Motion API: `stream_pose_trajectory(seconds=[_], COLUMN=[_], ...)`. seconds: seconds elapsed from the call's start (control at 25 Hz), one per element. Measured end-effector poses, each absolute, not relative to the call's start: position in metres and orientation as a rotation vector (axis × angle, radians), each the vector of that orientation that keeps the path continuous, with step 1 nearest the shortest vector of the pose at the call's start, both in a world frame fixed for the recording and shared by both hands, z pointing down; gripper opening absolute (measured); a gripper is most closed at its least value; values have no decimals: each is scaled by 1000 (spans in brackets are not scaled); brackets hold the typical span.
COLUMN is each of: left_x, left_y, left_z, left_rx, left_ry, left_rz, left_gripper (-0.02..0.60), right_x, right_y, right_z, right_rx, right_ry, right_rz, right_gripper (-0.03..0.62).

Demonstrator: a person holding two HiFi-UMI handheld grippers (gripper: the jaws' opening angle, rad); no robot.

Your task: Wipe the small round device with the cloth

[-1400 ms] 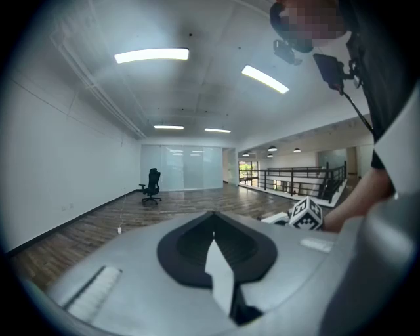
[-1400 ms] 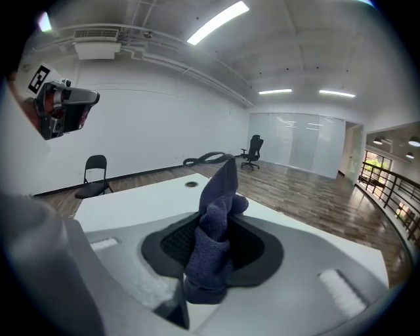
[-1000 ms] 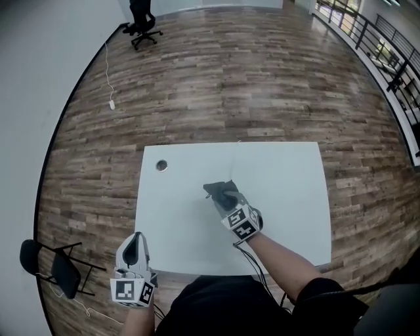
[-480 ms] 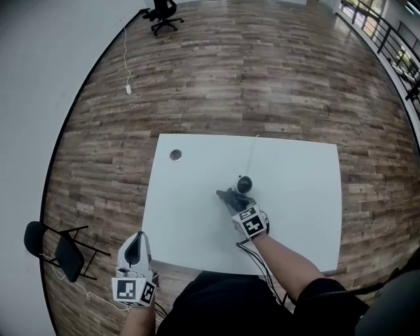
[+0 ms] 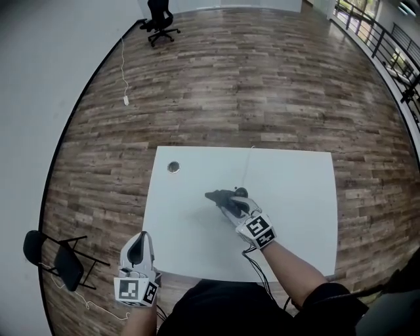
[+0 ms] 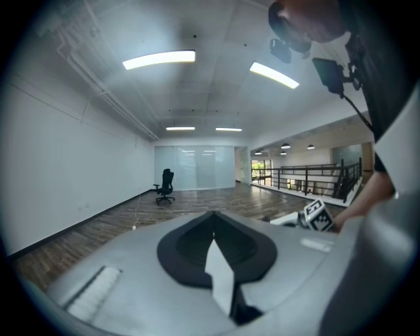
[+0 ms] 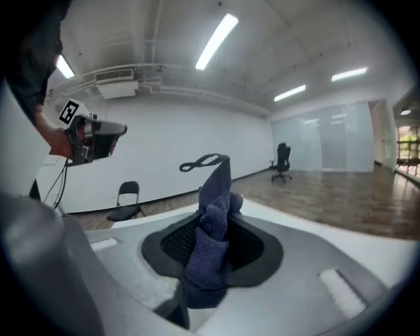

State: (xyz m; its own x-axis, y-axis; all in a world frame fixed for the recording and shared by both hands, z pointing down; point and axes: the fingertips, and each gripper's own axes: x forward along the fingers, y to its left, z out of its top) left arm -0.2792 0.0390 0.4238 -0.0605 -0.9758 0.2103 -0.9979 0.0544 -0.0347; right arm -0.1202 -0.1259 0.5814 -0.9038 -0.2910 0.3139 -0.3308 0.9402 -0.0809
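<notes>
The small round black device [image 5: 242, 192] sits near the middle of the white table [image 5: 295, 216], half hidden behind the cloth. A thin cable [image 5: 249, 164] runs from it to the far edge. My right gripper [image 5: 230, 202] is shut on the dark blue cloth [image 5: 220, 197], just left of the device and touching or very near it. In the right gripper view the cloth [image 7: 213, 223] stands bunched between the jaws, its hanging loop [image 7: 200, 162] on top. My left gripper [image 5: 138, 251] hangs off the table's front left corner, jaws together with nothing in them.
A round cable hole [image 5: 173, 167] is in the table's far left corner. A black folding chair [image 5: 62, 266] stands on the wood floor left of the table, an office chair [image 5: 159, 20] far back. A railing [image 5: 387, 46] runs along the right.
A second ago the cloth covered the device. Half a second ago the right gripper had pulled back, baring it. Now the cloth lies against the device's left side. The left gripper stayed put.
</notes>
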Motion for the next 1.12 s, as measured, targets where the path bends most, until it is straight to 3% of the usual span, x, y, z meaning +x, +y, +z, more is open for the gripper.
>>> stream_pose_trajectory(seconds=[0.12, 0.24, 0.8, 1.12], left_x=[-280, -280, -294, -282], left_y=[38, 37, 52, 40], left_z=[424, 424, 426, 431], left_rx=[2059, 2056, 2029, 2050], left_ry=[-2186, -2181, -2188, -2135], left_rz=[254, 249, 305, 297], left_gripper=[8, 7, 8, 8], right_x=[-104, -98, -57, -38], right_y=[-165, -183, -202, -186], right_z=[539, 561, 627, 676], right_rx=[675, 659, 864, 803], right_ry=[-2806, -2677, -2614, -2430], right_rz=[-9, -49, 429, 538], right_gripper=[110, 110, 110, 110])
